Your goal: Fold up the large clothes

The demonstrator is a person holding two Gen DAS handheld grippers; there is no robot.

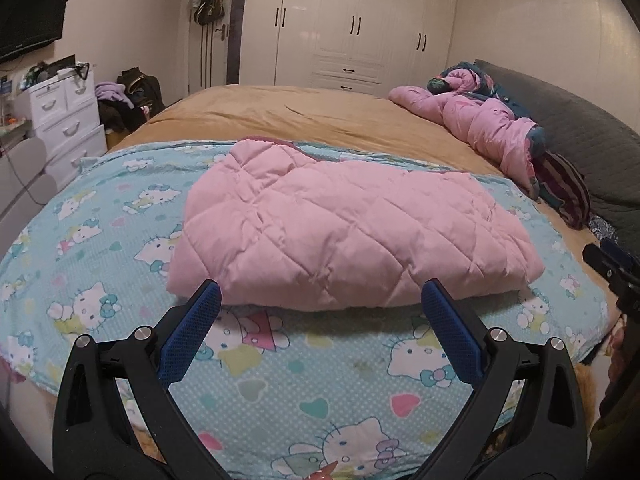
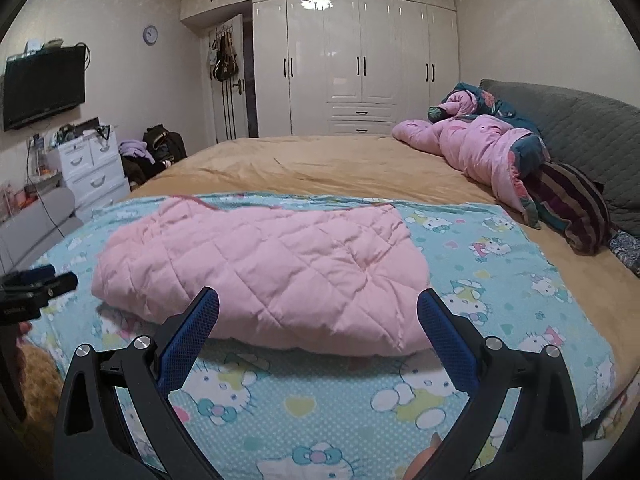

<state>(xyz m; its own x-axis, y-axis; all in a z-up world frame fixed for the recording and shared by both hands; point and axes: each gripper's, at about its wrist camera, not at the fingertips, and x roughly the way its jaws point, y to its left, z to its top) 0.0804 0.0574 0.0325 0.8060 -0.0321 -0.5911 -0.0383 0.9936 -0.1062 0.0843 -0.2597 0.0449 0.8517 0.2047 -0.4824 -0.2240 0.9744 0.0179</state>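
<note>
Bedroom w/ a wide bed [image 1: 320,116] under a tan cover; white wardrobe [image 2: 360,60] along the far wall, TV [image 2: 44,86] on the left wall, white drawer unit [image 1: 68,120] below it. Light-blue cartoon-cat sheet [image 1: 280,380] is spread over the near end of the bed. On that sheet, roughly centred, lies the pink quilted garment [image 1: 340,236], folded into a thick, puffy bundle w/ a dark pink edge showing along its far side.

Left hand-held gripper [image 1: 320,300]: blue-padded fingers spread wide, nothing between them, tips just short of the bundle's near edge and above the sheet; can't tell if they touch the fabric. Right hand-held gripper [image 2: 318,308]: also spread wide, empty, tips at the bundle's near edge, more toward its right half. Each gripper shows at the margin of the other's view, so they sit side by side, apart.

Far right of the bed, by the grey headboard [image 2: 580,128], a second pink quilted item [image 2: 480,152] w/ dark floral lining lies crumpled, well apart from the folded bundle; a striped cloth [image 2: 572,208] lies beside it.
</note>
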